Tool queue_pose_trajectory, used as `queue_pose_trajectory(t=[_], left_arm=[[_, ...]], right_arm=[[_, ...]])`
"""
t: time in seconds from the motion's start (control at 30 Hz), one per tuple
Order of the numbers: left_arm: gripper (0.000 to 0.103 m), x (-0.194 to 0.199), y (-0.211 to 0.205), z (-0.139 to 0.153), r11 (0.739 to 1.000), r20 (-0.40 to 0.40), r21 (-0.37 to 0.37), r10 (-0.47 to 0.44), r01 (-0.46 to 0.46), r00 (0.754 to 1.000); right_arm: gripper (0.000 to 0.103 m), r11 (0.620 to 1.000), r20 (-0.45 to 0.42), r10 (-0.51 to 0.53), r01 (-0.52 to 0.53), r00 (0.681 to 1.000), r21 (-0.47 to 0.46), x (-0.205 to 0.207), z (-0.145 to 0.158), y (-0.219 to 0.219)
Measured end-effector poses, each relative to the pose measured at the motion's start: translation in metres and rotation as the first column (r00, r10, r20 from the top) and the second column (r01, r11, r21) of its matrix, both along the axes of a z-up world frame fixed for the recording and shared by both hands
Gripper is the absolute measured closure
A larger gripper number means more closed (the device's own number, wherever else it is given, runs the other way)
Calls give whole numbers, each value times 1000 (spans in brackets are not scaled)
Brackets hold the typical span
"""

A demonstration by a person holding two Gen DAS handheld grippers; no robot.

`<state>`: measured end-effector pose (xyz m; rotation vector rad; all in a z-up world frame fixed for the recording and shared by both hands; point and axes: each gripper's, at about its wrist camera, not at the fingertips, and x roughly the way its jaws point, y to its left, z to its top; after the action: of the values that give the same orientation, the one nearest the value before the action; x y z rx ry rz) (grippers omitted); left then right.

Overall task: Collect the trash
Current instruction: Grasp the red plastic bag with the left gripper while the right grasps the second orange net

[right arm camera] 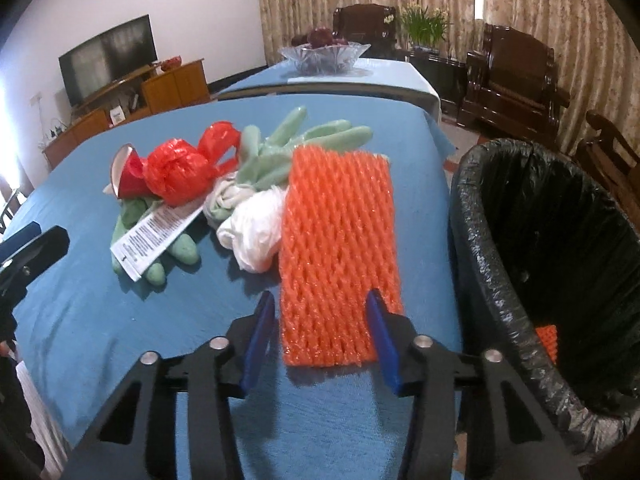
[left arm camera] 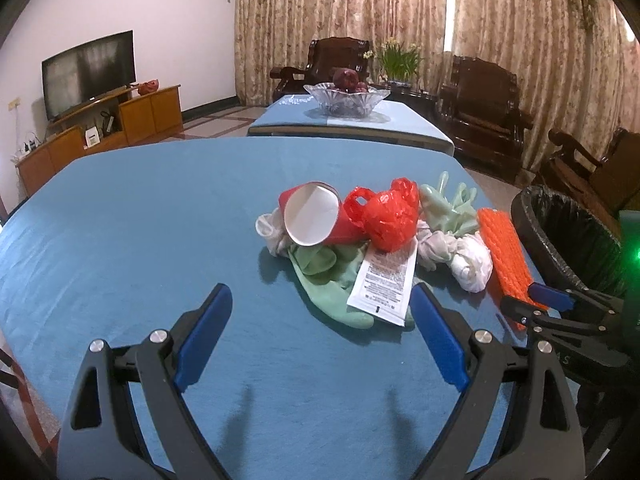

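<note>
Carefully pinch the light, springy orange foam net sleeve (right arm camera: pixel 340 256) at its near end beside the black-lined bin (right arm camera: pixel 560 264) on the blue worktop (right arm camera: pixel 120 320), where your right tongs (right arm camera: pixel 326 340) straddle it half-open, pads not visibly pressing, left tongs (left arm camera: pixel 320 336) wide, empty.

Backlit curtains (left arm camera: pixel 400 8) glaring, soft shadows, fisheye-bent edges, sharp focus

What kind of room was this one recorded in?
Most likely a home living room: a television on a wooden cabinet, carved dark wooden armchairs along floor-length curtains, and a glass fruit bowl on a blue-covered table.
</note>
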<state>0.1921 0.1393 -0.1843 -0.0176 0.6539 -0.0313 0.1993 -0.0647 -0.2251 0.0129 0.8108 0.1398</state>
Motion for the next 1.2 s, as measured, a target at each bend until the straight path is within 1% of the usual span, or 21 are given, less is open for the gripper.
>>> queue_pose_trajectory(t=[0.07, 0.13, 0.17, 0.2, 0.3, 0.37, 0.4, 0.43, 0.5, 0.67, 0.8, 0.9, 0.97, 1.13, 1.2], left_arm=[[15, 2, -2, -2, 1000, -7, -2, -2, 2, 1000], [15, 2, -5, -3, 1000, -9, 1, -6, 6, 1000], [15, 2, -6, -3, 1000, -9, 3, -8, 8, 1000], [15, 2, -7, -3, 1000, -9, 4, -12, 12, 1000], [15, 3, -11, -2, 1000, -4, 3, -20, 20, 1000], [16, 4, -14, 0, 1000, 0, 2, -27, 27, 1000], [17, 5, -17, 2, 999, 3, -1, -33, 33, 999], [20, 7, -19, 3, 999, 5, -4, -39, 39, 999], [22, 13, -26, 7, 999, 13, -8, -54, 54, 998], [28, 33, -39, 13, 996, 35, -34, -77, 78, 996], [31, 52, -52, 15, 995, 59, -29, -97, 99, 994], [34, 68, -61, 12, 993, 68, -4, -114, 115, 991], [37, 77, -64, 8, 993, 61, 0, -121, 121, 991], [42, 96, -65, -11, 992, 1, -3, -125, 125, 992], [47, 99, -64, -16, 993, -15, 3, -118, 118, 993]], right_arm=[[71, 1000, 0, 2, -2, 1000, -8, -1, -1, 1], [88, 1000, 6, -3, 3, 1000, 1, -2, 0, -2], [93, 1000, 11, 4, -4, 1000, 18, -3, 2, -4], [93, 1000, 15, 11, -11, 1000, 26, -3, 3, -6], [93, 1000, 68, 8, -9, 998, 18, -9, 15, -8], [93, 999, 102, 2, -7, 995, 47, -12, 25, -12], [93, 998, 119, 1, -9, 993, 64, -13, 32, -14], [93, 998, 127, 2, -11, 992, 68, -12, 35, -15], [93, 997, 150, 1, -12, 989, 72, -10, 43, -17], [93, 997, 177, 1, -16, 984, 81, 4, 54, -22], [93, 996, 194, -5, -12, 981, 86, 18, 58, -29], [93, 996, 207, -6, -13, 978, 87, 27, 60, -32], [93, 996, 210, -5, -14, 978, 92, 32, 59, -36], [93, 995, 202, -2, -19, 979, 103, 41, 54, -35], [93, 995, 199, 1, -22, 980, 102, 42, 52, -35]])
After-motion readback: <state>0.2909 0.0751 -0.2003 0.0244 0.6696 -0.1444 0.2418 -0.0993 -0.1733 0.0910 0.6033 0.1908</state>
